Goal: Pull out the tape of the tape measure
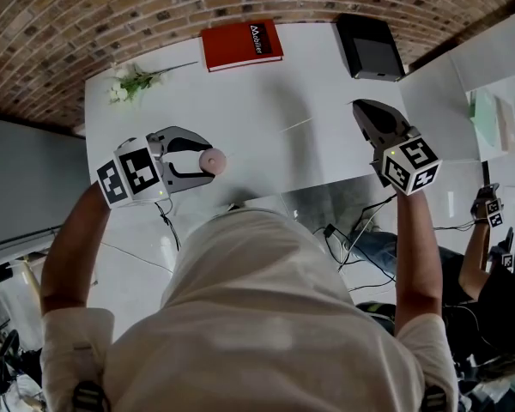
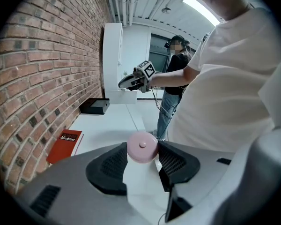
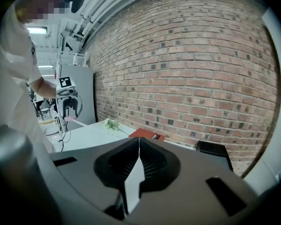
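A round pink tape measure hangs above the near left part of the white table. My left gripper is shut on it, one pad against each side. A thin pale tape runs from it across the table toward my right gripper. That gripper is shut, and in the right gripper view a white strip of tape lies between its closed pads. In that view the left gripper shows far off at the left.
A red book lies at the table's far edge, a black box at the far right corner, and a sprig of flowers at the far left. A brick wall runs behind. Another person stands to the right; cables lie on the floor.
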A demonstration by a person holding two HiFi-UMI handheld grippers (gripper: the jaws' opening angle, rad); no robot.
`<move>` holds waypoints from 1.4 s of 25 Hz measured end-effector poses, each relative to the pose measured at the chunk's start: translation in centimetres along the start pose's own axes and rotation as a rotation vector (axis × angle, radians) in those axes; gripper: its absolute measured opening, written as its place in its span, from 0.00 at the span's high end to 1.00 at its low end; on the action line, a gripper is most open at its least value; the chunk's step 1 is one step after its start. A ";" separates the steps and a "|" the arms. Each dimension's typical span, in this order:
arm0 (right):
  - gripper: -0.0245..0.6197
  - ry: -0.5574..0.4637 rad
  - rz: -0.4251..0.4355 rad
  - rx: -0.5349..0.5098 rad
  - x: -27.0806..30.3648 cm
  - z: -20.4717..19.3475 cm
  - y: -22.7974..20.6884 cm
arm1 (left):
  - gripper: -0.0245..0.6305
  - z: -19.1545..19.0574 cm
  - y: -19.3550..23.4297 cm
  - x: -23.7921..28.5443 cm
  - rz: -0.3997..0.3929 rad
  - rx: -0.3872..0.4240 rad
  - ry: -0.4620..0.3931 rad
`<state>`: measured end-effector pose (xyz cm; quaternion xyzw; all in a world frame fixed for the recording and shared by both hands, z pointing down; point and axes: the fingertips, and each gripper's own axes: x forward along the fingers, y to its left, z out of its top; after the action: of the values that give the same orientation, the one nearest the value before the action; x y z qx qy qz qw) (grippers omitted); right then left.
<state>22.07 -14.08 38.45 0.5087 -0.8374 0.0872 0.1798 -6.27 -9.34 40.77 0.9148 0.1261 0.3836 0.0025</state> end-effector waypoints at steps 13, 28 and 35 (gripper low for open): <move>0.95 0.017 -0.064 0.045 -0.6 -1.4 -2.3 | 0.65 -1.4 -0.1 -0.3 0.005 0.001 0.038; 0.95 0.024 -0.105 0.052 -1.5 -1.9 -4.0 | 0.65 -1.8 0.8 -1.0 0.019 -0.002 0.052; 0.95 0.028 -0.137 0.069 -1.8 -2.5 -5.1 | 0.65 -2.6 1.2 -1.1 0.030 -0.009 0.065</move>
<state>27.88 -14.22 39.83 0.5695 -0.7945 0.1104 0.1795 -8.56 -10.98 41.94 0.9037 0.1104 0.4138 -0.0031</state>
